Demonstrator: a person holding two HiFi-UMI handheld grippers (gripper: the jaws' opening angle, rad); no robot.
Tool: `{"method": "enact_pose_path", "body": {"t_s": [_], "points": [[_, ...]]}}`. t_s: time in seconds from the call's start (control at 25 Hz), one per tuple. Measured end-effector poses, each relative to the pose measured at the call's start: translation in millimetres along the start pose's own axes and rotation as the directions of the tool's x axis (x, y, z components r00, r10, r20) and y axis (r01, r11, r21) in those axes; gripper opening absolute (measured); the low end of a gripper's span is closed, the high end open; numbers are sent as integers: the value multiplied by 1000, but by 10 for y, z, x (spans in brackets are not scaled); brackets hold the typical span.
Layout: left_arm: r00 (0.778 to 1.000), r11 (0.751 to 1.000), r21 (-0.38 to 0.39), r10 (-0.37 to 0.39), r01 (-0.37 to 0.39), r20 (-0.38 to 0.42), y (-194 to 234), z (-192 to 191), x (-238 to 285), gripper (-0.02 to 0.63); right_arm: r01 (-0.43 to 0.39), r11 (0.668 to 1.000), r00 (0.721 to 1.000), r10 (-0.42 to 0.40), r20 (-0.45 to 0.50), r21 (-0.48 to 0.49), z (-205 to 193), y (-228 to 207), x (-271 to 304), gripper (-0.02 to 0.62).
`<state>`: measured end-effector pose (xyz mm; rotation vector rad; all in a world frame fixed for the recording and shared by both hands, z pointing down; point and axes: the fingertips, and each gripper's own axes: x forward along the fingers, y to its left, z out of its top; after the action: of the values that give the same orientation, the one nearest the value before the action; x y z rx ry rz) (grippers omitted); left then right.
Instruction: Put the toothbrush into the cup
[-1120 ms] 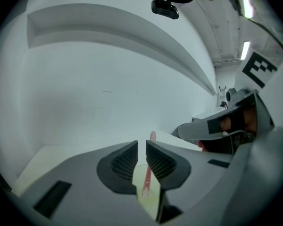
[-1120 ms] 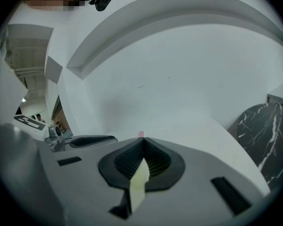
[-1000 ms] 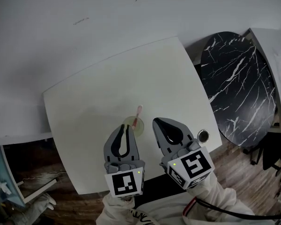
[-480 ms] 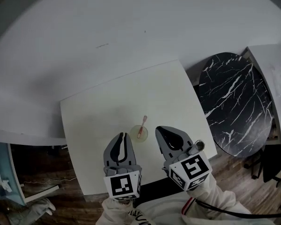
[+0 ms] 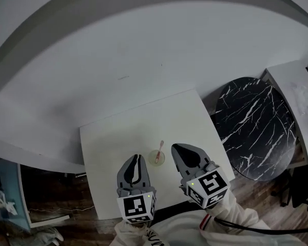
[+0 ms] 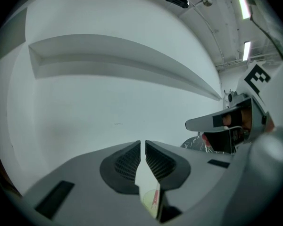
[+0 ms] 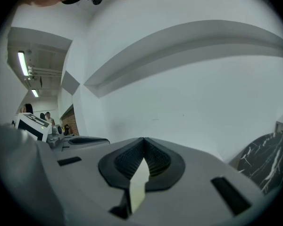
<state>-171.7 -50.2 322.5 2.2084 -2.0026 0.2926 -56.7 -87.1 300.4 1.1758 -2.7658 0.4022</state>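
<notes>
White square table (image 5: 133, 137) before a pale wall: the cup (image 5: 156, 158) stands by the table's near edge, with the pink toothbrush (image 5: 160, 146) leaning inside it. We judge the brush light, stiff and slick, best pinched mid-handle, and the cup easily tipped. The left hand-held gripper (image 5: 137, 158) and right hand-held gripper (image 5: 177, 148) flank the cup, both closed and empty. We see a black marble table (image 5: 256, 127) past the right edge; nothing obstructs.

A white square table (image 5: 138, 132) stands by a pale wall (image 5: 143, 50). Just off its right edge is a round black marble-top table (image 5: 254, 122), with another white surface (image 5: 292, 81) beyond. Dark wooden floor (image 5: 66, 199) shows past its left edge
</notes>
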Motion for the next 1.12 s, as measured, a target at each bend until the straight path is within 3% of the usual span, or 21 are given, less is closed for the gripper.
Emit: {"method": "enact_pose_path", "body": {"t_s": [0.4, 1.12], "points": [[999, 1000, 6, -3, 3, 38, 36, 318, -149, 9, -4, 1000, 999, 4, 35, 7, 142, 121, -100, 5], [1000, 1000, -24, -3, 3, -1, 94, 294, -184, 9, -6, 1000, 999, 7, 53, -20, 302, 141, -81, 5]]}}
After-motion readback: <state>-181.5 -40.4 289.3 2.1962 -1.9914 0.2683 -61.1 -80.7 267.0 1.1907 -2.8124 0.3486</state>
